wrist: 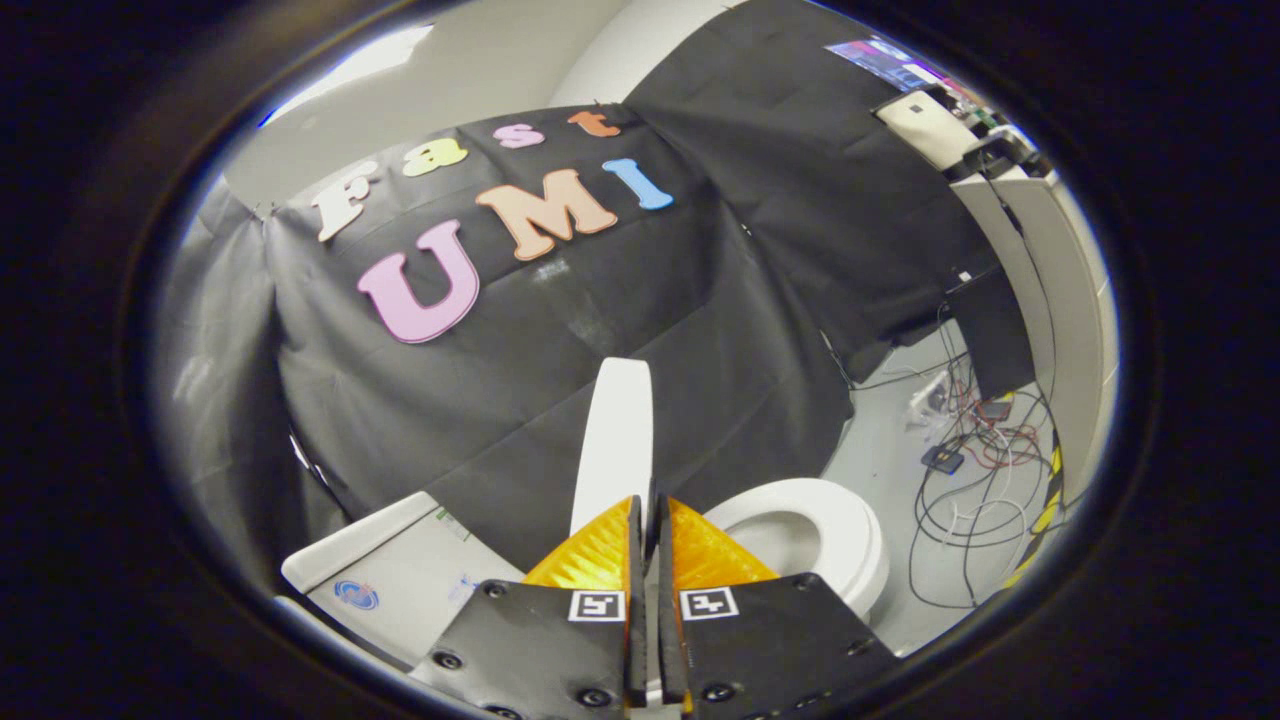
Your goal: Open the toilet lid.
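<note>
The white toilet lid [615, 440] stands raised on edge, nearly upright, rising from between my fingers toward the black cloth wall. My gripper [650, 515] is shut on the lid's rim, with both fingers pressed against it from either side. To the right of the fingers lies the white toilet seat [835, 530], down on the bowl, its oval opening uncovered. To the left of the fingers is the flat white top of the cistern [400, 570].
Black cloth hangs behind and to both sides of the toilet. On the grey floor beyond the seat lies a tangle of cables [970, 470] with small boxes. A yellow-black striped strip [1045, 510] runs by a white cabinet [1050, 280].
</note>
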Motion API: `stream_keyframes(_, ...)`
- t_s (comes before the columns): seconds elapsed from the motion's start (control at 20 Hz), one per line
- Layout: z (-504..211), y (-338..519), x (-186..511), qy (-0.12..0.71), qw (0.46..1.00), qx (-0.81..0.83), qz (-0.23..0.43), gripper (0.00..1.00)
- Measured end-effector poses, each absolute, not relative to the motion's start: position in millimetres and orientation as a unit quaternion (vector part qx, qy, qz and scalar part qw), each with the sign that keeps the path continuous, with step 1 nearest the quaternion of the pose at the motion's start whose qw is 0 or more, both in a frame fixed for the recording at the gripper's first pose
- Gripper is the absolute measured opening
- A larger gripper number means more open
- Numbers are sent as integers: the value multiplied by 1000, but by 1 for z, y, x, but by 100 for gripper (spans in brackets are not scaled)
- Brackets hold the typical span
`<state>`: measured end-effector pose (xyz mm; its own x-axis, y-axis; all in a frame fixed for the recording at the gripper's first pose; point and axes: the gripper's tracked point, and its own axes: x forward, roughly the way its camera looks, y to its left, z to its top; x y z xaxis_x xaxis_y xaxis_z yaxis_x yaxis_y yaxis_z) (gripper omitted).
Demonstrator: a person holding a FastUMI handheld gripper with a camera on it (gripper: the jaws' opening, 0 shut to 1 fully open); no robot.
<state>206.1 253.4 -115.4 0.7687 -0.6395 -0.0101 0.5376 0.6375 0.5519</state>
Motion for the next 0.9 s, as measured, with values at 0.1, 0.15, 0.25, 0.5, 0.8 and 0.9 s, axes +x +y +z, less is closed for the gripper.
stream_keyframes(0.1, -102, 267, 216, -77, 913, 242, -319, 6)
stream_keyframes(0.15, -99, 273, 218, -59, 922, 214, -316, 6)
stream_keyframes(0.25, -92, 279, 221, -24, 938, 165, -305, 6)
stream_keyframes(0.5, -73, 300, 232, 29, 964, 79, -254, 9)
stream_keyframes(0.8, -43, 341, 253, 31, 984, 38, -173, 13)
stream_keyframes(0.9, -35, 362, 272, 13, 990, 43, -131, 14)
